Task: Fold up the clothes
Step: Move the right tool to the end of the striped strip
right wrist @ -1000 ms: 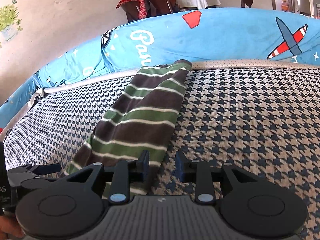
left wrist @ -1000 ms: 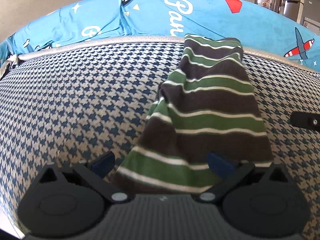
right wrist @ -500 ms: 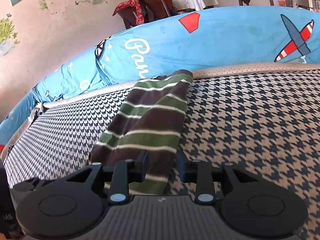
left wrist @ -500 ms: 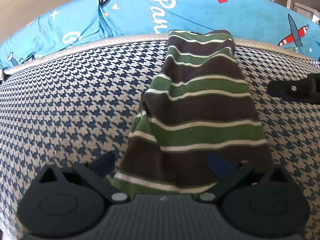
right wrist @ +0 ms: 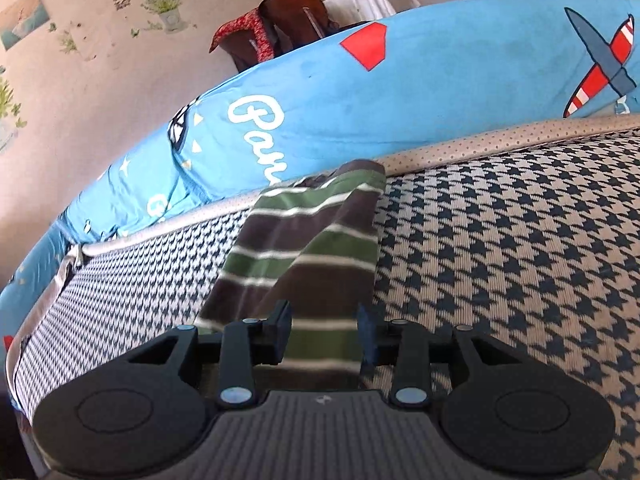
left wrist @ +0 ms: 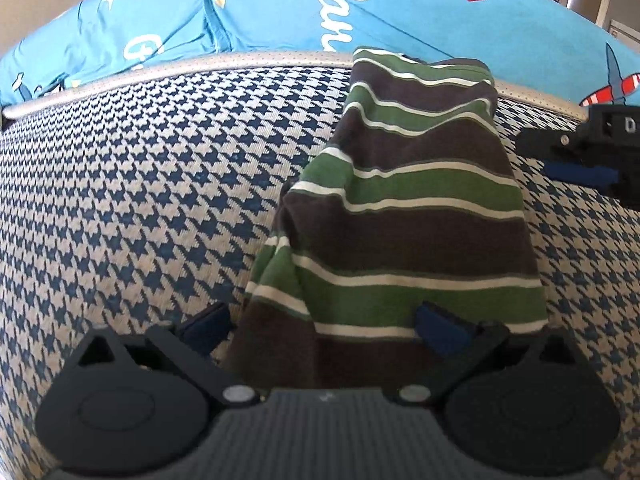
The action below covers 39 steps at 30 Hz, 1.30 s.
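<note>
A garment (left wrist: 404, 216) with green, brown and white stripes lies folded into a long strip on the houndstooth mat (left wrist: 140, 200). Its far end reaches the mat's pale edge. My left gripper (left wrist: 324, 326) is open wide over the garment's near end, one finger on each side of the left part of the strip. My right gripper (right wrist: 325, 332) hovers over the near right part of the garment (right wrist: 304, 256). Its jaws are opening, the striped cloth lies between them, and the pads do not press it. One of its fingers (left wrist: 576, 170) shows at the right edge of the left wrist view.
A blue quilt (right wrist: 440, 92) printed with planes and lettering is bunched along the far side of the mat. Behind it are a wall with plant stickers (right wrist: 160, 4) and a chair draped in red cloth (right wrist: 256, 40). The mat (right wrist: 520, 240) stretches right of the garment.
Both grippers have slid across the mat toward the garment. The right jaws have widened, and the cloth now lies between them instead of behind the left finger. The right gripper shows further into the left wrist view.
</note>
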Available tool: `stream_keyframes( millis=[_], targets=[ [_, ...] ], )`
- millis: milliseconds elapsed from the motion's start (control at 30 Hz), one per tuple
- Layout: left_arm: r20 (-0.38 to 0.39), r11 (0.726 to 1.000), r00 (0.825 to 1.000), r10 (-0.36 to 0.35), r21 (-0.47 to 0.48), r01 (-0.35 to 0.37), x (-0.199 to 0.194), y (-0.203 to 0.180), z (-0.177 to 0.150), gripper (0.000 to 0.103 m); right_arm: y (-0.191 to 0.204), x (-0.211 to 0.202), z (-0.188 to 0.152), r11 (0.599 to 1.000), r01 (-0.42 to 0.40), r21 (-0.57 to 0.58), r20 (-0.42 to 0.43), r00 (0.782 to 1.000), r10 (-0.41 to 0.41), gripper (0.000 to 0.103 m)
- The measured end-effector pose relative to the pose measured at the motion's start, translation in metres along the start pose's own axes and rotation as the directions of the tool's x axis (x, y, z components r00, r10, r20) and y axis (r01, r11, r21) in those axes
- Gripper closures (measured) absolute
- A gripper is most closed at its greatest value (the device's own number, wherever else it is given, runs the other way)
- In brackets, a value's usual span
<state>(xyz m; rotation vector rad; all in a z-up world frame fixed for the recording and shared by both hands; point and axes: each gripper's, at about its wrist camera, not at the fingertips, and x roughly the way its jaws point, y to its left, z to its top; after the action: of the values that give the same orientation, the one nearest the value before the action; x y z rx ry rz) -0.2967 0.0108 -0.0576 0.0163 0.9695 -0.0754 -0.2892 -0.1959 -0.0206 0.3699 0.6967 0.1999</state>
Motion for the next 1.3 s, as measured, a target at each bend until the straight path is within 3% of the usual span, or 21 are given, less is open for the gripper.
stream_keyframes(
  millis=[300, 467, 867, 1300],
  targets=[
    [0.013, 1.000, 1.000, 0.011, 0.006, -0.011, 0.009, -0.002, 0.005, 0.000, -0.014, 0.024, 0.019, 0.999, -0.012, 0.030, 0.015, 1.000, 0.012, 0.065],
    [0.002, 1.000, 1.000, 0.016, 0.003, -0.016, 0.010, -0.001, 0.008, 0.000, -0.022, 0.038, 0.029, 0.999, -0.016, 0.046, 0.034, 0.999, 0.014, 0.058],
    [-0.009, 1.000, 1.000, 0.007, 0.003, -0.007, 0.014, 0.001, 0.010, 0.000, -0.040, 0.067, 0.044, 0.993, -0.045, 0.110, 0.055, 0.998, 0.039, 0.057],
    [-0.009, 1.000, 1.000, 0.009, 0.007, -0.009, 0.015, 0.002, 0.009, 0.000, -0.036, 0.101, 0.049, 0.996, -0.081, 0.044, 0.058, 0.995, 0.078, 0.057]
  ],
)
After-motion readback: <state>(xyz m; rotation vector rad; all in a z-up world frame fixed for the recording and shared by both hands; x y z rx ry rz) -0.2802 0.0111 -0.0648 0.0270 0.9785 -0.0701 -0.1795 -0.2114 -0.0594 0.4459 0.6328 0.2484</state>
